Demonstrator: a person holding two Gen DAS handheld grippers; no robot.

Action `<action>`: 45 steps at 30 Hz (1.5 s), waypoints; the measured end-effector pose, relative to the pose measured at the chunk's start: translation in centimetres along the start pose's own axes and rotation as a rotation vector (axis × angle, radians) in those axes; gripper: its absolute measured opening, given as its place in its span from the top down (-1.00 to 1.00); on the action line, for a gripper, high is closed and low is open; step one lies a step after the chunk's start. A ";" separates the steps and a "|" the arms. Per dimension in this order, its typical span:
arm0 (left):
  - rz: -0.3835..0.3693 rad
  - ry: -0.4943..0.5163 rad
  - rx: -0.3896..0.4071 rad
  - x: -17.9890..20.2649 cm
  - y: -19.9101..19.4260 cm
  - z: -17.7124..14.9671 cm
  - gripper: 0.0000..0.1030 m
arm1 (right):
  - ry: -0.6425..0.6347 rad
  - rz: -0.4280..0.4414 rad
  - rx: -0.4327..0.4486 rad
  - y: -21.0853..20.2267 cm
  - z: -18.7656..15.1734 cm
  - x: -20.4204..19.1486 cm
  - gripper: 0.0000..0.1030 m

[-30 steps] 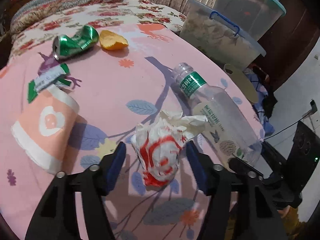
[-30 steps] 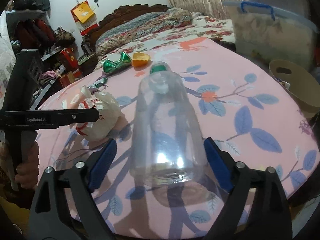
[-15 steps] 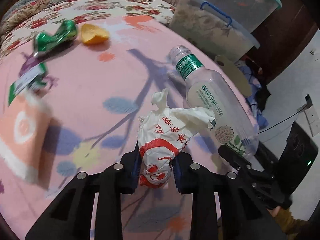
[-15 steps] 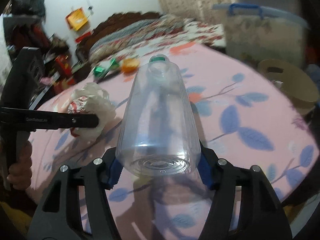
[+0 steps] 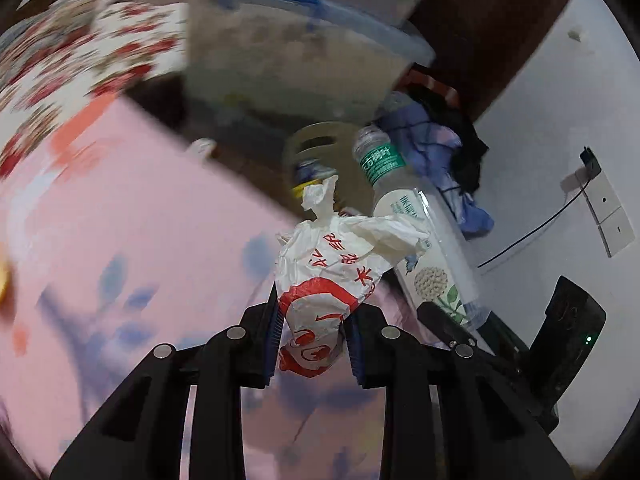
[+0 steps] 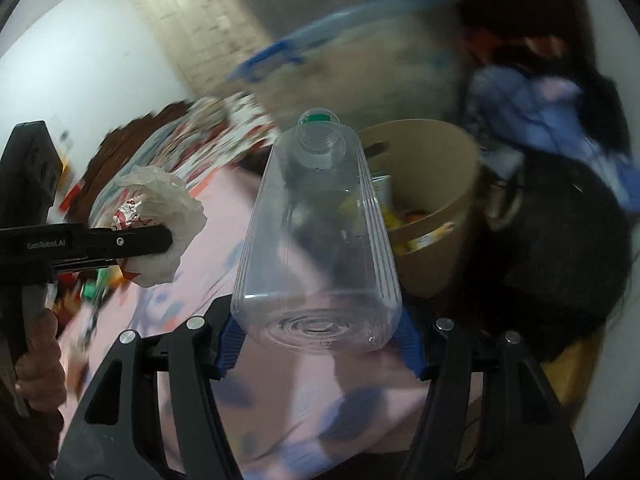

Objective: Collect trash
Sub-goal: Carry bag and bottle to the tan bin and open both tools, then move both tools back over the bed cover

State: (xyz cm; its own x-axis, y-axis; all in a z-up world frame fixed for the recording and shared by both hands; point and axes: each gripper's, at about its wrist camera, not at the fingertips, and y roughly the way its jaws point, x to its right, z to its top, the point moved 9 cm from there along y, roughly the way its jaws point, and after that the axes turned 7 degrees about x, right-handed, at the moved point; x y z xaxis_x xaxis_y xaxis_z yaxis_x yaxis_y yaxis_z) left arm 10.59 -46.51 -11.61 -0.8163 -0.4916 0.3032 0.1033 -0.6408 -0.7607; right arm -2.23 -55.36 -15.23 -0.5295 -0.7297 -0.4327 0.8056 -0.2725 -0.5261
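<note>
My left gripper [image 5: 311, 344] is shut on a crumpled white and red wrapper [image 5: 332, 276] and holds it above the pink bed cover [image 5: 132, 240]. The wrapper also shows in the right wrist view [image 6: 156, 216], in the left gripper [image 6: 160, 240]. My right gripper [image 6: 320, 340] is shut on the base of a clear plastic bottle [image 6: 320, 240] with a green neck ring, lifted off the bed. The bottle also shows in the left wrist view [image 5: 416, 232]. A tan trash bin [image 6: 436, 200] with trash inside stands just beyond the bottle; its rim shows in the left wrist view [image 5: 316, 140].
A clear storage box with a blue lid [image 5: 296, 52] stands behind the bin. Blue and dark clothes [image 6: 552, 128] lie to the right of it. A floral quilt [image 5: 60, 80] is at the far left. A wall socket and cable [image 5: 592, 184] are at right.
Both grippers shut on their items, lifted them off the bed, and swung right toward the tan bin. The can, cup and orange peel have left the left view.
</note>
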 end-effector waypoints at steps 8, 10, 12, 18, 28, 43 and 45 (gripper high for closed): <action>0.045 -0.003 -0.082 3.3 9.9 5.5 -0.32 | 0.149 -0.038 0.058 2.6 4.7 4.6 -0.55; 0.002 -0.042 -0.084 3.0 9.8 5.0 -0.31 | 0.092 -0.041 0.091 2.1 5.0 3.8 -0.55; -0.001 -0.046 -0.076 2.2 8.7 4.0 -0.31 | 0.045 -0.033 0.138 0.9 4.3 2.6 -0.55; 0.069 0.011 -0.012 -0.7 3.0 -1.3 -0.33 | 0.056 0.017 0.104 -0.4 -0.2 -0.2 -0.55; 0.228 0.037 0.056 -4.3 -4.5 -10.6 -0.34 | 0.083 0.072 0.035 -2.1 -5.7 -5.7 -0.55; 0.323 0.038 0.161 -6.1 -10.8 -14.6 -0.37 | 0.048 0.001 0.081 -5.8 -6.6 -9.9 -0.83; 0.333 0.042 0.171 -6.2 -11.5 -14.8 -0.38 | 0.056 -0.001 0.086 -6.1 -6.5 -10.0 -0.86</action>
State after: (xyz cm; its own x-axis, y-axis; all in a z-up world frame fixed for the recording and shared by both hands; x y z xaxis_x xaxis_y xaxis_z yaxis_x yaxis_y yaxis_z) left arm 6.06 -27.44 -13.23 -0.7440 -0.6676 0.0286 0.4580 -0.5406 -0.7057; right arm -3.55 -42.29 -12.47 -0.5424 -0.6937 -0.4739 0.8237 -0.3280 -0.4626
